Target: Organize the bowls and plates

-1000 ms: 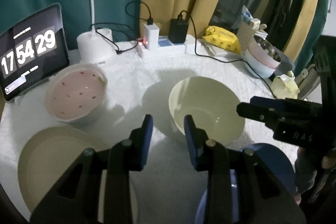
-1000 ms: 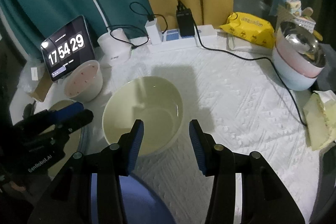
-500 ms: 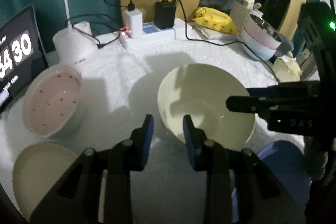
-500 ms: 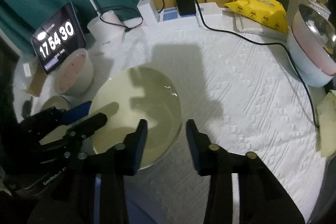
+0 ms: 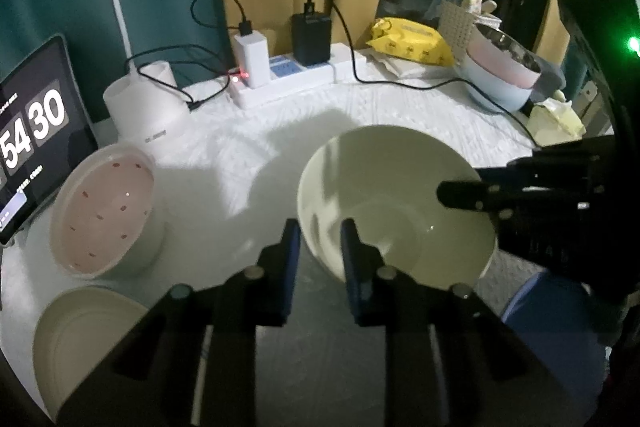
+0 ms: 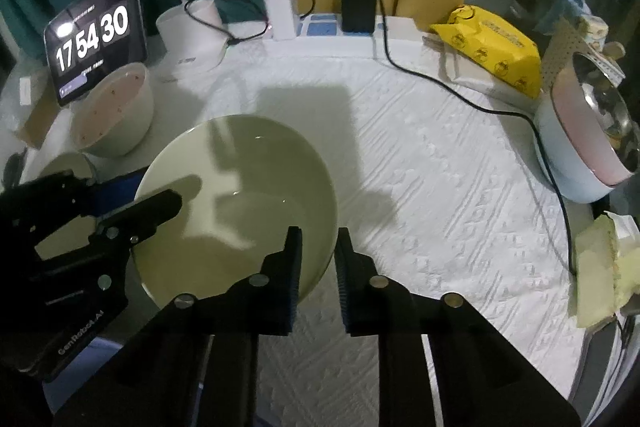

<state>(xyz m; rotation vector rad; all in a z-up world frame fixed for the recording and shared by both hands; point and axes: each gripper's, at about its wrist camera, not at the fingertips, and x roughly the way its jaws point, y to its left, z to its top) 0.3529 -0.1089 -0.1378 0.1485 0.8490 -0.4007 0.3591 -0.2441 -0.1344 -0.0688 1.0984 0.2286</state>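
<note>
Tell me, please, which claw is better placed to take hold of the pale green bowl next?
Both claws straddle the pale green bowl rim, but the right claw looks slightly better placed: its fingers sit squarely across the near rim. The left claw catches the rim nearer one finger. Neither has closed yet.

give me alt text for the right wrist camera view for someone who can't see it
The right gripper straddles the near rim of a pale green bowl on a white tablecloth, jaws not closed on it. The left gripper reaches over the bowl's opposite side; a clock tablet stands behind.
</note>
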